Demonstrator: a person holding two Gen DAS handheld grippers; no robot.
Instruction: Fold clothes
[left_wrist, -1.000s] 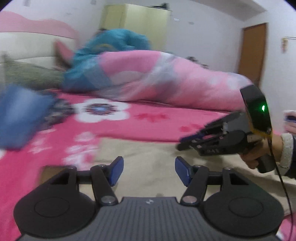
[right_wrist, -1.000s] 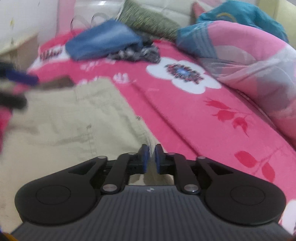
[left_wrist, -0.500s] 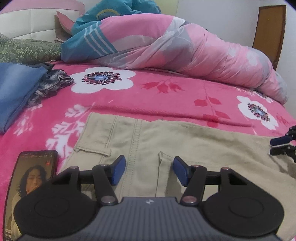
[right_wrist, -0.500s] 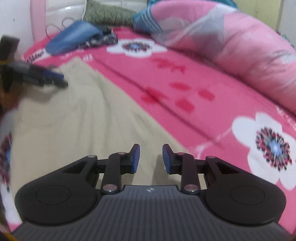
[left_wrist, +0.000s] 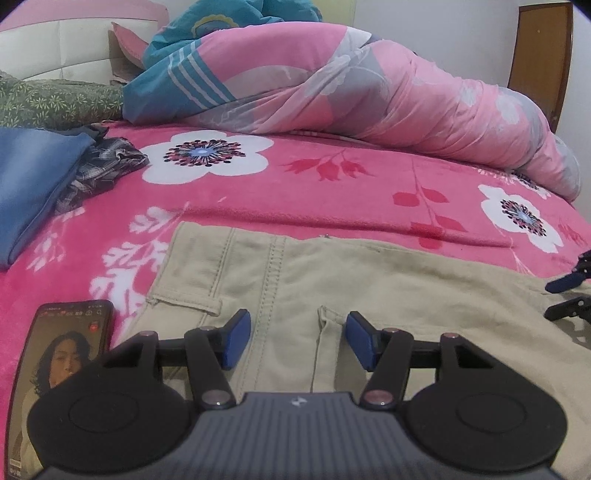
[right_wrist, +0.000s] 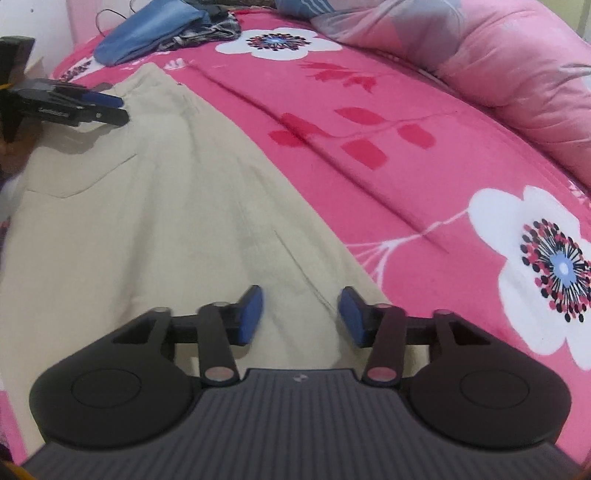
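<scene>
**Khaki trousers flat on bed, both tongs poised over them**

Left wrist view: left tongs (left_wrist: 295, 341) spread, nothing between the pads, hovering over the waist end of the khaki trousers (left_wrist: 369, 291), near a back pocket flap. Trousers spread flat on the pink bed (left_wrist: 332, 192), probably laid out for a first fold. One phone (left_wrist: 55, 369) just beside the waistband, screen lit. One blue garment (left_wrist: 29, 177) and one checked garment (left_wrist: 99, 170) heaped well apart at far left, likely waiting their turn. One rolled quilt (left_wrist: 369, 92) along the back.

Right wrist view: right tongs (right_wrist: 301, 317) spread, having just been opening, nothing between them; set above the trouser leg near its far edge. Two tongs counted, neither pinching cloth.
</scene>
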